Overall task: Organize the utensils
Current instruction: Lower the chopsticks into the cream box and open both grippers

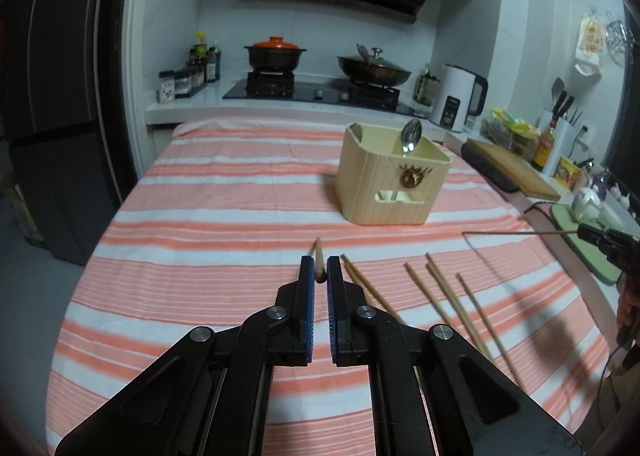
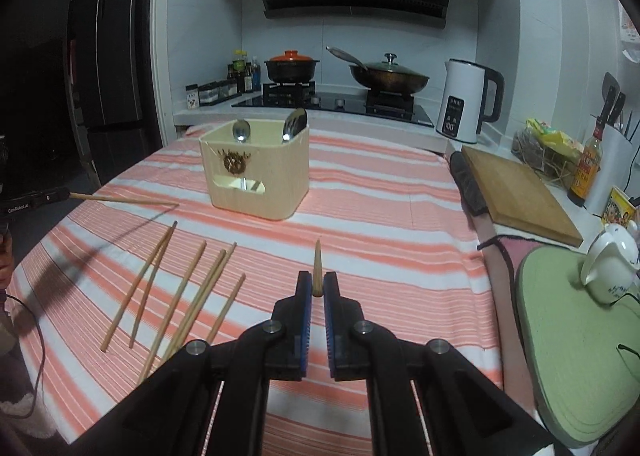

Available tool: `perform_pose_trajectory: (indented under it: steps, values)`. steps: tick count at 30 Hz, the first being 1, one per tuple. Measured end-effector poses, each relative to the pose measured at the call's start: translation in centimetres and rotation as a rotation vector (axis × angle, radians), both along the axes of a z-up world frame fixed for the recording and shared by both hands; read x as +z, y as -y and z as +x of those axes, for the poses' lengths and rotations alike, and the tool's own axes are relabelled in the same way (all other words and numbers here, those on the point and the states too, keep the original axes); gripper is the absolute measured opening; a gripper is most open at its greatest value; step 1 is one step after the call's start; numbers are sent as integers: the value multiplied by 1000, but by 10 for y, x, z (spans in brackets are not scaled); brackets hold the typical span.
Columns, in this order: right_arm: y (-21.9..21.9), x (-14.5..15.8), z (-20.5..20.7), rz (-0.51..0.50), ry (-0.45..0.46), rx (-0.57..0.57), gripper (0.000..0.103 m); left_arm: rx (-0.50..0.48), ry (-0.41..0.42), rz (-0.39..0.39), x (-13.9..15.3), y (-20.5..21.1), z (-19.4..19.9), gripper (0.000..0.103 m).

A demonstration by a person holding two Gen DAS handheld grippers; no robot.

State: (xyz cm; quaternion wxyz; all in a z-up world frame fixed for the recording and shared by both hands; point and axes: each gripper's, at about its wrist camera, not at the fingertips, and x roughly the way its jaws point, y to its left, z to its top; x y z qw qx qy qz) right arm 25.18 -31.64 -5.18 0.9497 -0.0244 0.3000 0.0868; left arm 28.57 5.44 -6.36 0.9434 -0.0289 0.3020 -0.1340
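Observation:
A cream utensil holder [image 1: 390, 176] stands on the pink-striped cloth [image 1: 240, 184] with two metal spoons [image 1: 411, 136] in it; it also shows in the right wrist view [image 2: 256, 172]. My left gripper [image 1: 319, 271] is shut on a wooden chopstick [image 1: 319, 258] that points forward, held above the cloth. My right gripper [image 2: 317, 284] is shut on another chopstick [image 2: 317, 268] in the same way. Several loose chopsticks [image 2: 180, 292] lie on the cloth between the two grippers; they also show in the left wrist view [image 1: 448, 296].
A wooden cutting board [image 2: 516, 192] and a green mat [image 2: 576, 356] with a white teapot [image 2: 612, 268] lie to the right. A white kettle [image 2: 464, 102], a stove with pots [image 2: 344, 72] and bottles stand behind the table.

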Motion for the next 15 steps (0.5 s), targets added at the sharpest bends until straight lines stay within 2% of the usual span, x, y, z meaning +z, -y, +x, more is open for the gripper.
perform_pose_trajectory:
  steps: [7, 15]
  values:
    - [-14, 45, -3, 47, 80, 43, 6, -22, 69, -29, 38, 9, -3, 4]
    - [-27, 71, -2, 69, 141, 68, 6, -37, 100, -60, 61, 10, -5, 4]
